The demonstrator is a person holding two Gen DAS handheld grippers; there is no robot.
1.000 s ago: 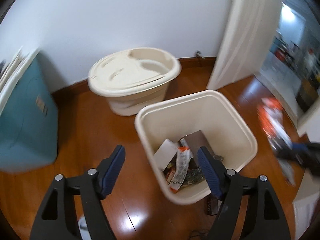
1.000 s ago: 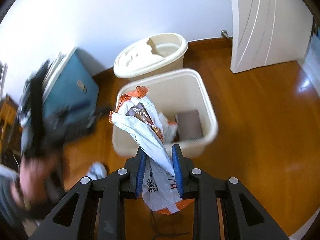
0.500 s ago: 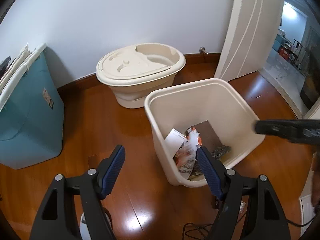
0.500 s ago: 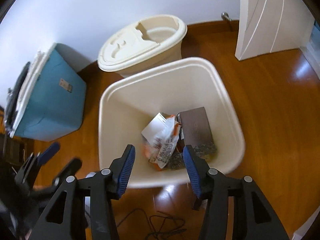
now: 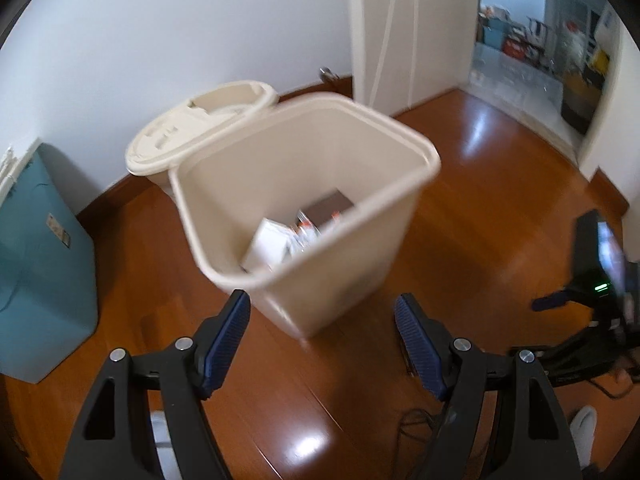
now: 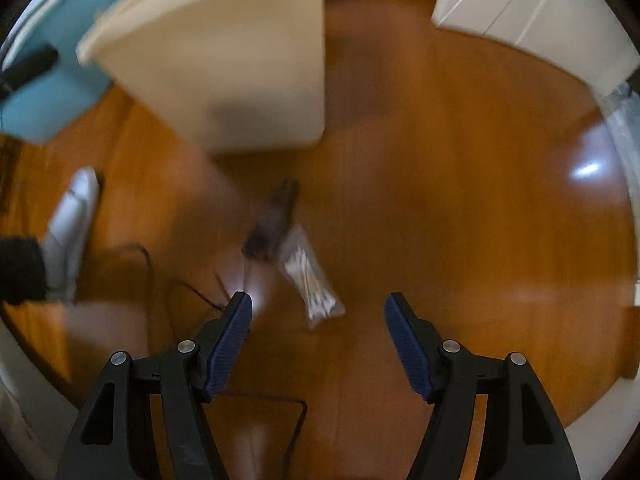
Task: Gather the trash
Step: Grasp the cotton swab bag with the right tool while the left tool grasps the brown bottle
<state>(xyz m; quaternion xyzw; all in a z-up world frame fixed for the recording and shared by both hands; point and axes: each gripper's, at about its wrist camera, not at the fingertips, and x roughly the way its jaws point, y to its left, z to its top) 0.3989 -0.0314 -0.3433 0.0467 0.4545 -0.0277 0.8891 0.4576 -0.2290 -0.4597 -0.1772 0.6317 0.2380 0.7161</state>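
The right gripper points straight down at the wooden floor, jaws opening and nothing between them, and just ahead of its fingertips lies a clear plastic packet of what look like cotton swabs. The packet's long axis runs diagonally, its near end just inside the gap and closer to the left finger, its far end touching a dark, blurred scrap I cannot identify. This gripper is clearly the nearer one. The left gripper is spread wide and empty, aimed at the cream plastic bin, smooth-walled with a rolled rim, which holds a white carton and a brown box. The crinkly, flat packet should pinch best across its narrow width.
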